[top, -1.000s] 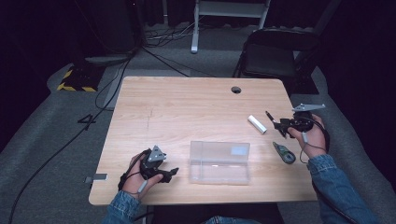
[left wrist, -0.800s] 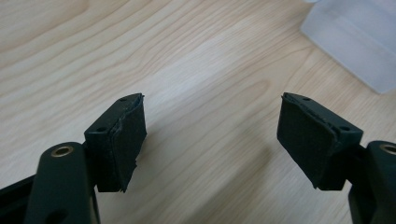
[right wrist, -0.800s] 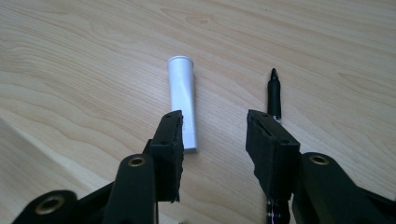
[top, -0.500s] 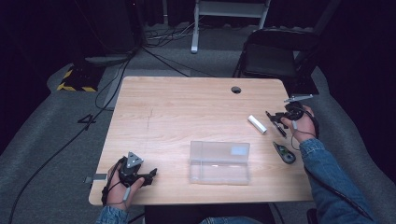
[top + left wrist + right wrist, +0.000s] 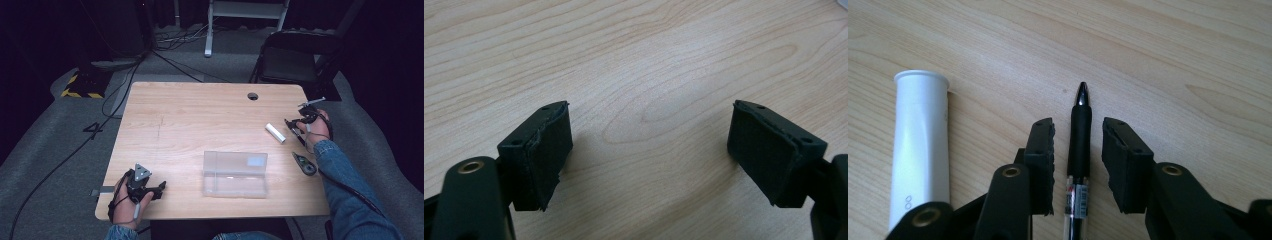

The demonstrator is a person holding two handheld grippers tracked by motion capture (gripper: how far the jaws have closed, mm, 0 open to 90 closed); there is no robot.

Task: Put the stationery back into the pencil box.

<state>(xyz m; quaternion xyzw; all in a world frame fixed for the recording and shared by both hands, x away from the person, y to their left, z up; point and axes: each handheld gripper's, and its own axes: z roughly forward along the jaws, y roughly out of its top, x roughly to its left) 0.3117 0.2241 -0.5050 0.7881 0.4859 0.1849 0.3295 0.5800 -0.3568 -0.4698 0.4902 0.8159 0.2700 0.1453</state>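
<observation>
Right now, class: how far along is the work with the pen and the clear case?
Done: nothing packed; the clear plastic case looks empty. In hand: the right gripper straddles the black pen, its jaws closing but not yet pressing. The left gripper is open over bare table. Left: pen, white tube, small black tool.

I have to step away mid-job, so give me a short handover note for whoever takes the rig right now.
Right hand-held gripper: jaws straddle the pen lying on the table and have just been closing; small gaps remain, so not gripped yet.
Left hand-held gripper: open, nothing between its jaws, which have just been opening; it sits at the table's near left corner.
White tube lies beside the pen. Clear case sits shut at the near middle, with a small dark item to its right.
Done: pen lined up.
Left: grip and lift the pen.
</observation>
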